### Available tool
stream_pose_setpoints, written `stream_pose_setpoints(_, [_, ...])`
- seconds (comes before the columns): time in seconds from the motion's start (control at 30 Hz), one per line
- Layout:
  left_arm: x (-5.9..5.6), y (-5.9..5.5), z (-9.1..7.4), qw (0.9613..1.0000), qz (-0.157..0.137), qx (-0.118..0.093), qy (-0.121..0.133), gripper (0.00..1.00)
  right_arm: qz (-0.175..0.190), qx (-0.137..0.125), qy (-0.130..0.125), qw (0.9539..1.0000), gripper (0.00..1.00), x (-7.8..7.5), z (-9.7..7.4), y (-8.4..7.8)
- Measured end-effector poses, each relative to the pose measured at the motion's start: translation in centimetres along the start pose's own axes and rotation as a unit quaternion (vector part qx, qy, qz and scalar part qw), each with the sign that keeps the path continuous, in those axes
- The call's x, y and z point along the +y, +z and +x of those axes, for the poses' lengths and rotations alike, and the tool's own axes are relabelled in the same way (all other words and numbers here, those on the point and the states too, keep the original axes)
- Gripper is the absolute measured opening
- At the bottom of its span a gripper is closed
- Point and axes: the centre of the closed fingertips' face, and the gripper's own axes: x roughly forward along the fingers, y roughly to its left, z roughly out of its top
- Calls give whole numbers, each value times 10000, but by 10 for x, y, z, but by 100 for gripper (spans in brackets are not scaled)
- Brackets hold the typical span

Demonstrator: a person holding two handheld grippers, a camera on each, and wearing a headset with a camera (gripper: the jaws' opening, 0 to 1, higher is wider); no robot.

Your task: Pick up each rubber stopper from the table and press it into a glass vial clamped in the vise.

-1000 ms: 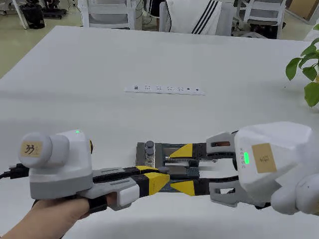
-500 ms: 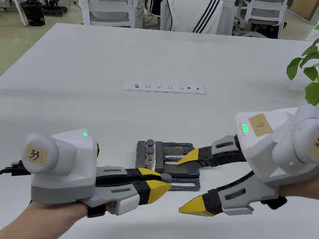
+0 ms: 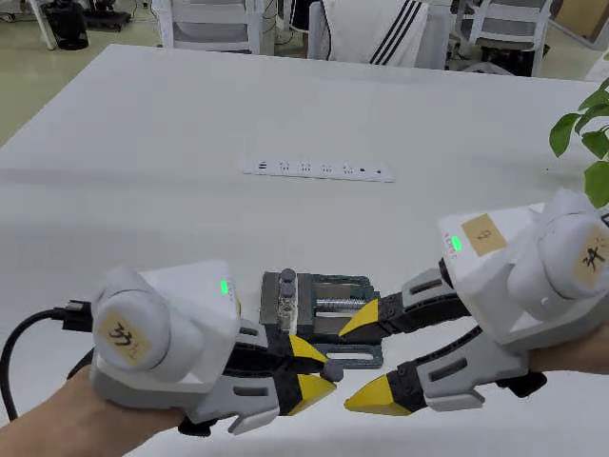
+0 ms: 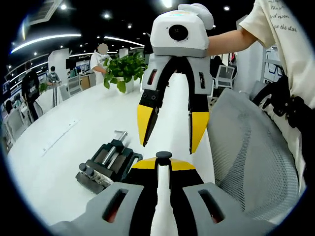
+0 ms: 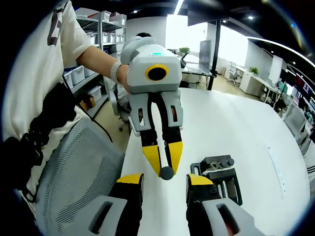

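A dark vise (image 3: 328, 324) stands on the white table (image 3: 190, 143) just in front of me. Glass vials (image 3: 286, 303) with dark stoppers on top stand clamped at its left end. My left gripper (image 3: 319, 369) is shut on a small dark rubber stopper (image 3: 331, 370), held near the vise's front edge. The right gripper (image 3: 363, 357) stands open facing it, jaws wide and nothing between them. In the left gripper view the stopper (image 4: 163, 156) sits at my jaw tips, with the vise (image 4: 106, 164) below left. The right gripper view shows the stopper (image 5: 167, 173) just ahead of my open jaws.
A white power strip (image 3: 314, 169) lies across the middle of the table. Green plant leaves (image 3: 590, 143) reach in at the right edge. Chairs stand beyond the far side. A black cable (image 3: 24, 343) trails from the left gripper.
The right gripper has drawn back from around the vise toward the right front. The left gripper has rolled and shifted slightly nearer me, still holding the stopper.
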Motion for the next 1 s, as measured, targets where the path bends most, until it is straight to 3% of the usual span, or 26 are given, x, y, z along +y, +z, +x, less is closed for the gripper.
stream_pose_setpoints(0.17, [0, -1, 1, 9999, 96, 77, -67, 4, -75, 38, -34, 10000, 19, -2, 1, -2])
stream_pose_setpoints(0.4, [0, -3, 2, 9997, 154, 131, -139, 4, -121, 82, 21, 9999, 13, -1, 3, -3])
stream_pose_setpoints(1.0, [-4, -7, 4, 9992, 198, 215, -285, 4, -346, 302, 206, 9987, 8, 6, 8, -8])
